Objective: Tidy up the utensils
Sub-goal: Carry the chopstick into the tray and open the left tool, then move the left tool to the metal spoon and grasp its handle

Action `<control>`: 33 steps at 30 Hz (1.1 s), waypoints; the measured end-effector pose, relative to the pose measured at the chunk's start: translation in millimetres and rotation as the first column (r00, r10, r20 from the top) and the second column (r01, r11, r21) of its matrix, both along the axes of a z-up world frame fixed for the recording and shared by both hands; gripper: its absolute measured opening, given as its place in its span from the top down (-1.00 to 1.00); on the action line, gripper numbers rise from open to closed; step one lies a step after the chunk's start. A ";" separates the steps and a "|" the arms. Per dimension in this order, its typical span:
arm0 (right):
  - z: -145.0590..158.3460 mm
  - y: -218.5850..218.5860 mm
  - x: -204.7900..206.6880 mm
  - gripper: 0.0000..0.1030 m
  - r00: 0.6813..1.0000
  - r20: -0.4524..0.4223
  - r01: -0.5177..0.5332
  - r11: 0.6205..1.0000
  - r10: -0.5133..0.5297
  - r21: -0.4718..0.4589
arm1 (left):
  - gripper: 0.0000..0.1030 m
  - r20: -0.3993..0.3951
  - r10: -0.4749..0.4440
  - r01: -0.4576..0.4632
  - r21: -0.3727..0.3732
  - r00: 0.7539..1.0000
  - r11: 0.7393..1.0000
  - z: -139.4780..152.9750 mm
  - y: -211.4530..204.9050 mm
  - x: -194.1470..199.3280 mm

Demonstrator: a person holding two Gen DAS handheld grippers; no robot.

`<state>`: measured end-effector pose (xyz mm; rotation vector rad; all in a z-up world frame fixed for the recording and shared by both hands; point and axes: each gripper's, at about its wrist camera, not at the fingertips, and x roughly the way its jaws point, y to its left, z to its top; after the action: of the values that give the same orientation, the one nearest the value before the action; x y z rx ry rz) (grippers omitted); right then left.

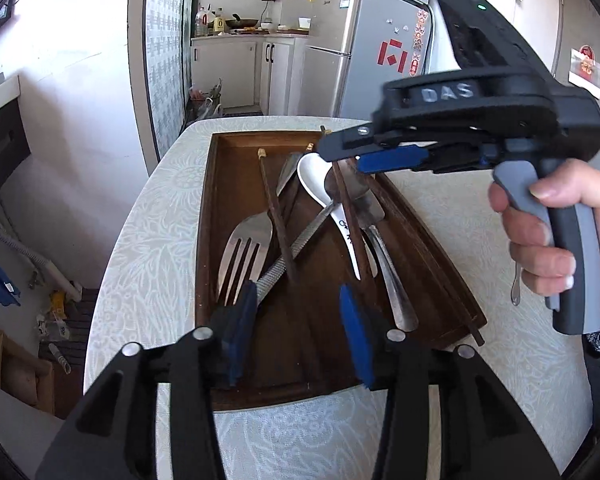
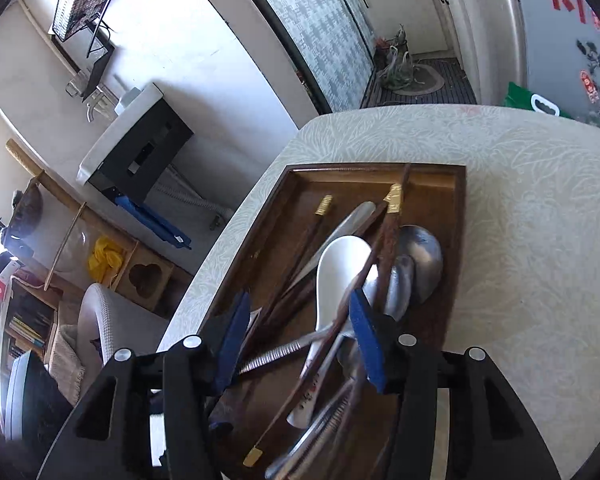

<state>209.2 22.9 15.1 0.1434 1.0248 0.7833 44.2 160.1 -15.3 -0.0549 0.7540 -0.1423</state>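
Utensils lie jumbled in the wooden tray on the tabletop. My right gripper hangs over the chopsticks, jaws open; left gripper open too. Sorting not yet begun; next, close on one chopstick.

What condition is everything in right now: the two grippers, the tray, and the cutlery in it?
Left gripper: open, holding nothing, near end of the tray.
Right gripper: open, low over the pile.
Tray: flat on the table, cluttered.
White spoon: bowl up, in the pile.
Fork: lying flat, tines toward the left gripper.
Chopsticks: scattered, crossing other pieces.
Metal spoons: overlapping beside the white spoon.
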 end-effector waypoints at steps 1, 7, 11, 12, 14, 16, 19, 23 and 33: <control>2.6 -8.2 -3.7 -0.04 1.000 0.006 -0.001 1.000 0.001 0.001 | 0.03 0.006 -0.006 0.006 -0.004 1.000 1.000 1.2 -0.8 -0.9; -2.6 -40.5 -28.1 0.25 0.999 0.021 -0.022 0.997 0.024 -0.077 | -0.14 0.050 -0.048 0.048 -0.008 0.998 0.999 14.0 -19.8 -10.3; -15.0 -41.2 -41.0 0.53 0.999 0.006 -0.048 0.995 0.049 -0.088 | -0.14 0.058 -0.085 0.085 -0.001 0.995 0.996 21.9 -36.8 -11.4; -18.2 -39.4 -42.8 0.58 0.998 -0.010 -0.059 0.995 0.058 -0.080 | -0.14 0.057 -0.099 0.099 0.006 0.993 0.995 24.2 -41.5 -13.9; -22.4 -34.3 -45.3 0.65 0.998 -0.010 -0.066 0.995 0.066 -0.081 | -0.18 0.063 -0.127 0.126 0.022 0.990 0.992 27.7 -50.4 -15.7; -27.1 -28.2 -44.1 0.74 0.997 -0.030 -0.078 0.995 0.076 -0.057 | -0.22 0.069 -0.169 0.168 0.019 0.983 0.986 30.7 -59.6 -19.7; -28.4 -27.2 -44.9 0.74 0.992 -0.067 -0.108 0.994 0.109 0.020 | -0.25 0.063 -0.242 0.240 0.037 0.968 0.970 33.4 -81.1 -25.9; -9.6 -57.7 -55.4 0.31 0.997 -0.009 -0.078 0.997 0.078 0.016 | -0.25 0.055 -0.301 0.296 0.082 0.952 0.952 30.4 -111.2 -24.0; -11.3 -259.6 -44.7 0.05 0.954 0.051 0.297 0.955 -0.296 -0.020 | -0.25 0.008 -0.425 0.423 0.056 0.905 0.904 5.8 -191.1 12.3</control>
<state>164.5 -236.7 3.8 0.2480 0.9412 0.4966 56.5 -31.0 -9.6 0.1639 0.7404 -0.5386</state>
